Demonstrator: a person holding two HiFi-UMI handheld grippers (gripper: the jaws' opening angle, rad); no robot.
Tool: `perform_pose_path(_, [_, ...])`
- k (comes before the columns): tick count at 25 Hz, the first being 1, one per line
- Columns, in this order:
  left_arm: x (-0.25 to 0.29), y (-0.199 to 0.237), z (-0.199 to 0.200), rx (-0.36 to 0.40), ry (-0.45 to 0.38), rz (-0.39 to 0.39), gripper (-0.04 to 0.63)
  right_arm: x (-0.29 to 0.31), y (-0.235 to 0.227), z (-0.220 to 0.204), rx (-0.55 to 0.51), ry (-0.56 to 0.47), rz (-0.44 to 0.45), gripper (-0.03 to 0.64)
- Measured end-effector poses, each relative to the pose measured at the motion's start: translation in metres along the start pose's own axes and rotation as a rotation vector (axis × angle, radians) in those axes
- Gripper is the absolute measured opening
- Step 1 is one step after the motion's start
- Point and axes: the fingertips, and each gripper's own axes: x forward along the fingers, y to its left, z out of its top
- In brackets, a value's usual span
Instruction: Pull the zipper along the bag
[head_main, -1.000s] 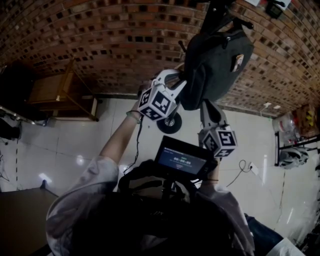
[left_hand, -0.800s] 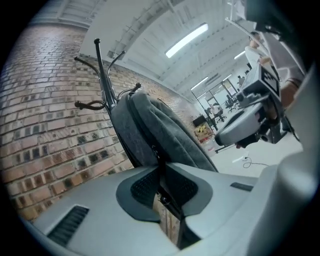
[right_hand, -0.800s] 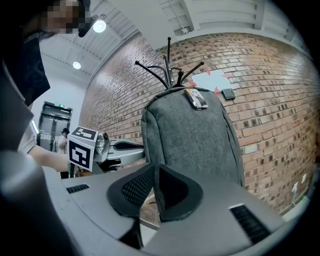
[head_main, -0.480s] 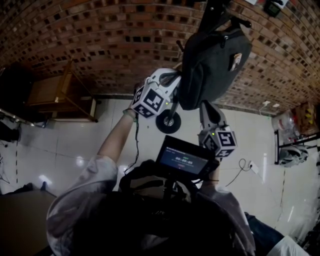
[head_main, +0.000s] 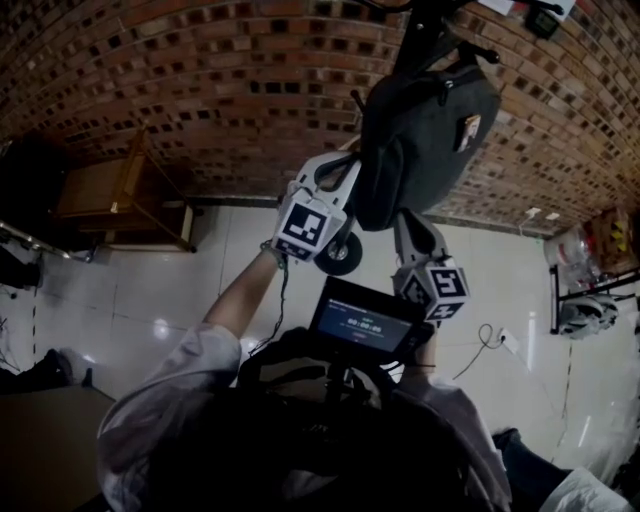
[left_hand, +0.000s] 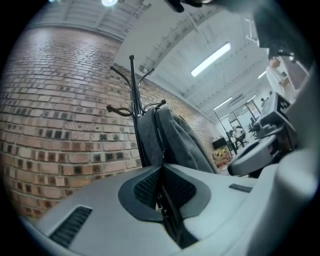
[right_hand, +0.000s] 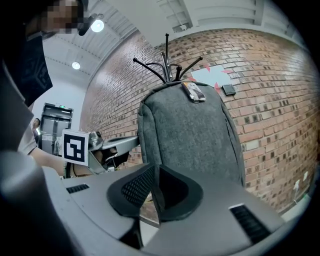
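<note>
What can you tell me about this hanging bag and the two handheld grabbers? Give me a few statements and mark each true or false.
1. The bag hangs on a coat stand before a brick wall. True.
2. The left gripper has its jaws wide open. False: they are closed, at the bag's side.
3. The bag is bright red. False: it is grey.
4. The right gripper has its jaws closed on the bag's lower edge. True.
</note>
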Motion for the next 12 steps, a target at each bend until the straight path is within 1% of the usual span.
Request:
perform_pose_path(2, [0.003,0.005,0.011,0.036,-0.031,0.014,0.012,-0.001,-0.003,-0.002,0.004,0.004,-0.003,0.040])
perform_pose_path(4, [0.007,0.011,0.025,0.082,-0.034,0.010,0.012,-0.002,-0.007,-0.004,0.005,0.005,-0.009,0.040])
perform_pose_path(7, [0.012,0.020,0.049,0.128,0.018,0.000,0.014,-0.004,-0.012,-0.005,0.008,0.004,-0.017,0.040])
perform_pose_path(12, [0.021,0.024,0.076,0.155,0.116,-0.071,0.014,-0.006,-0.018,-0.006,0.023,-0.003,-0.017,0.040])
